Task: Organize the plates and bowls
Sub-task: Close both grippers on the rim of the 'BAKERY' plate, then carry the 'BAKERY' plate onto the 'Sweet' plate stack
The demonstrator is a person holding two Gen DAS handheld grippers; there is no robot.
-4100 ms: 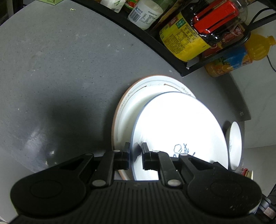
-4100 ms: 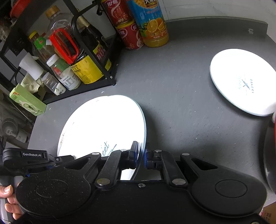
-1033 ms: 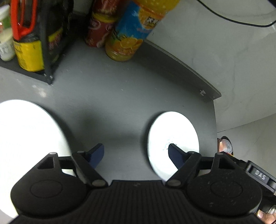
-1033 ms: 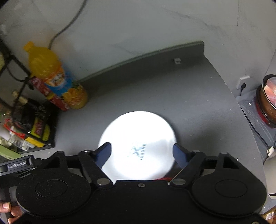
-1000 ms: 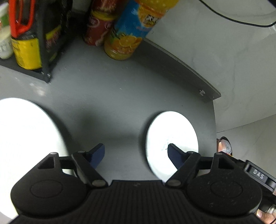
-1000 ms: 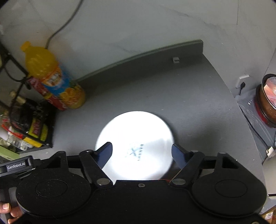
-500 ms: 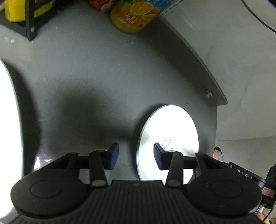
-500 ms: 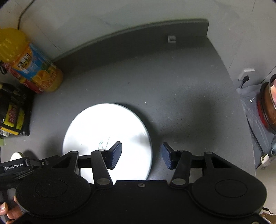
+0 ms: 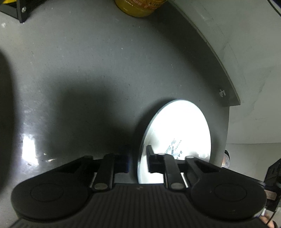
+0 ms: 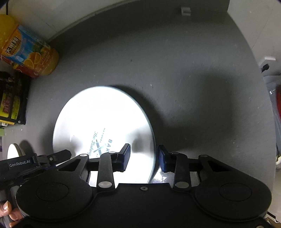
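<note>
Left claw (image 9: 137,160): narrow gap, one finger each side of the plate (image 9: 177,129) rim at lower centre-right of the left view; contact with the rim can't be confirmed. Right claw (image 10: 144,156): part open, straddling the opposite rim, a gap visible on both sides, not gripping. Plate lies on the grey tabletop (image 10: 175,70), lower centre of the right view. Juice bottle (image 10: 29,52) upper left, well apart from the plate.

Plate (image 10: 105,121) on counter (image 10: 175,70), bottle (image 10: 29,52) behind at its left, against wall (image 10: 52,15)
</note>
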